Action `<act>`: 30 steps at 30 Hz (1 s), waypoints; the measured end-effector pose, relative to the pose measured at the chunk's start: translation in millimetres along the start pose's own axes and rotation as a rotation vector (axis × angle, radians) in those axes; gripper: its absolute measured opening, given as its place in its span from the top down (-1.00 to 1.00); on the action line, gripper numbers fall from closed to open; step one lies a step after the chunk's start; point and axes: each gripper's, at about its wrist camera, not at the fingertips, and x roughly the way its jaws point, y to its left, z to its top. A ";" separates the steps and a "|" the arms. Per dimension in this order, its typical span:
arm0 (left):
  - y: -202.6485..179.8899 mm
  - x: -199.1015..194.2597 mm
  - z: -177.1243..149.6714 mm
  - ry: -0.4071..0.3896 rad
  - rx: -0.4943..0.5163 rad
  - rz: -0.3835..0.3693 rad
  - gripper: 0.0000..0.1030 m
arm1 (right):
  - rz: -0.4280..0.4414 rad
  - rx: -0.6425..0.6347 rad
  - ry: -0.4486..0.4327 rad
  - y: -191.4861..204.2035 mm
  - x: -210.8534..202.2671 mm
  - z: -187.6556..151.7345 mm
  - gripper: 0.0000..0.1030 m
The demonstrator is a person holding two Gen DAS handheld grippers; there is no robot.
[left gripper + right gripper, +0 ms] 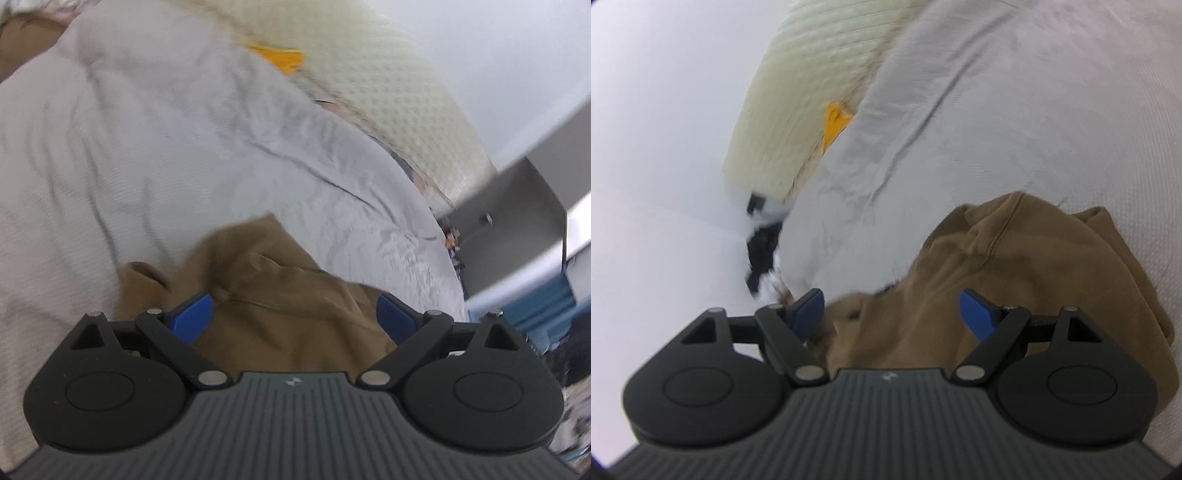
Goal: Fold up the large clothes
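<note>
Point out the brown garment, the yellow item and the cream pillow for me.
brown garment (1034, 266): right wrist view, on its upper bunched fabric, below a seam.
yellow item (284, 59): left wrist view, on the visible part between bedsheet and pillow.
cream pillow (388, 96): left wrist view, on its textured face.

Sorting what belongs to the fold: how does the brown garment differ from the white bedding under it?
The brown garment is tan and lies bunched in a heap; the white bedding is pale and spread wide, only creased. The garment covers a small patch, while the bedding fills most of both views. Both are soft cloth, and neither is gripped.
</note>
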 end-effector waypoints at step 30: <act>-47.7 162.1 -110.3 -0.028 0.442 0.313 -0.93 | -0.281 -0.628 -0.075 -8.4 114.6 -84.9 -0.44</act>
